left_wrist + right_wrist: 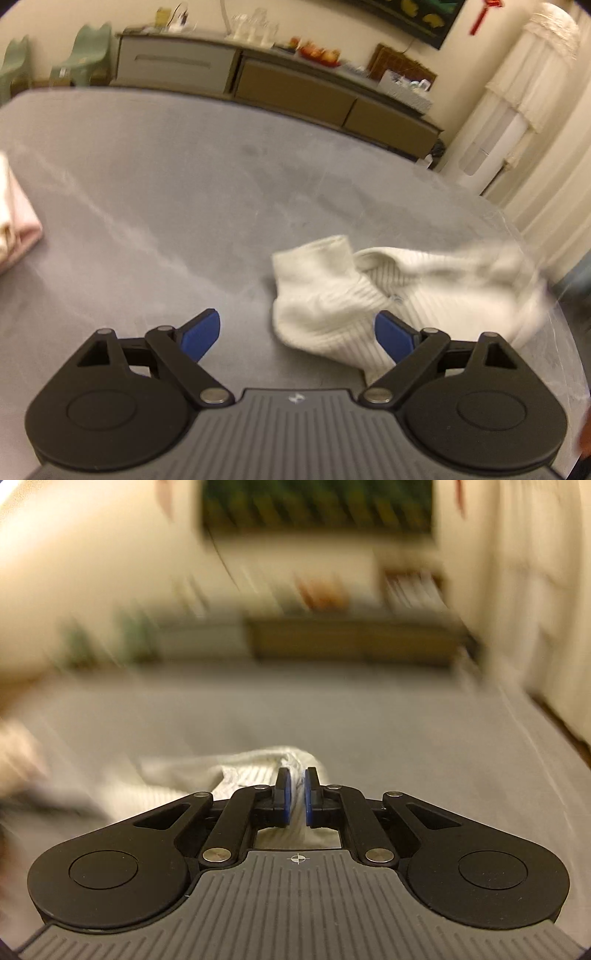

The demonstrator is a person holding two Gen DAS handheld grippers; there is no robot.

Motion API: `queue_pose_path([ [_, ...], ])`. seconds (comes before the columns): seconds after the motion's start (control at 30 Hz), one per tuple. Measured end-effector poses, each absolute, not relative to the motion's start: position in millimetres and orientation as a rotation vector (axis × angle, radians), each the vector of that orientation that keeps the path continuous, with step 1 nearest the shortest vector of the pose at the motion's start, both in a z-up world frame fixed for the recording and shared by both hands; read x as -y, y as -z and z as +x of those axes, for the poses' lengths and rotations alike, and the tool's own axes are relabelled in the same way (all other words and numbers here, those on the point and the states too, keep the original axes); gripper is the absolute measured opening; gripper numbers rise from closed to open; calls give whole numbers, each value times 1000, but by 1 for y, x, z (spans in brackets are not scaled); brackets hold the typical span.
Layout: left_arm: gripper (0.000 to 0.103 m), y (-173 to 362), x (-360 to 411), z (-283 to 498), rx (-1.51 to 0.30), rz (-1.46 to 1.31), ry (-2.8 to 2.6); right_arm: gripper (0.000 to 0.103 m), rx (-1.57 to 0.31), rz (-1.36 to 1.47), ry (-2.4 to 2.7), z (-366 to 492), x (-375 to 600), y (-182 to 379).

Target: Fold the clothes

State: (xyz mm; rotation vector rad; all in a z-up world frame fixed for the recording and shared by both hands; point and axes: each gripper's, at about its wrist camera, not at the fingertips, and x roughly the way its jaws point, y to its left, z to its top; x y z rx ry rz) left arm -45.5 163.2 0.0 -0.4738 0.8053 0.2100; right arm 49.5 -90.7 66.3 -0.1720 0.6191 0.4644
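A cream ribbed knit garment (340,299) lies crumpled on the grey table (147,184), a cuffed sleeve end sticking up toward the middle. My left gripper (297,334) hovers over its near edge with the blue pads wide apart; part of the knit lies between them, untouched by the left pad. In the right wrist view, which is smeared by motion, my right gripper (297,797) has its blue pads pinched together on a fold of the same garment (243,768), and the cloth trails off to the left from the pinch.
A folded pale pink cloth (16,221) rests at the table's left edge. Behind the table stands a long low cabinet (288,88) with bottles and fruit on top. Light curtains (535,110) hang at the right, beyond the table's edge.
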Motion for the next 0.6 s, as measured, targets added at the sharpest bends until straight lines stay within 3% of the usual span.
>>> queue_pose_path([
  [0.23,94,-11,-138,-40,-740,-446,-98,23,-689,-64,-446,69,123,-58],
  [0.3,95,-14,-119,-34,-732,-363,-47,38,-680,-35,-445,71,125,-59],
  [0.33,95,-12,-108,-30,-734,-303,-40,57,-671,-29,-442,70,125,-60],
  [0.43,93,2,-80,-23,-752,-137,-70,73,-668,-83,-479,74,113,-55],
  [0.47,81,8,-73,-21,-758,-92,-80,76,-682,-116,-487,77,108,-50],
  [0.5,70,13,-65,-19,-764,-48,-89,76,-694,-159,-485,79,101,-44],
  [0.53,49,15,-61,-19,-766,-39,-80,68,-712,-204,-478,81,96,-38],
  [0.57,30,14,-59,-20,-765,-59,-57,40,-731,-243,-474,83,91,-33],
  [0.6,26,11,-57,-21,-768,-73,-35,23,-758,-232,-503,84,93,-31],
])
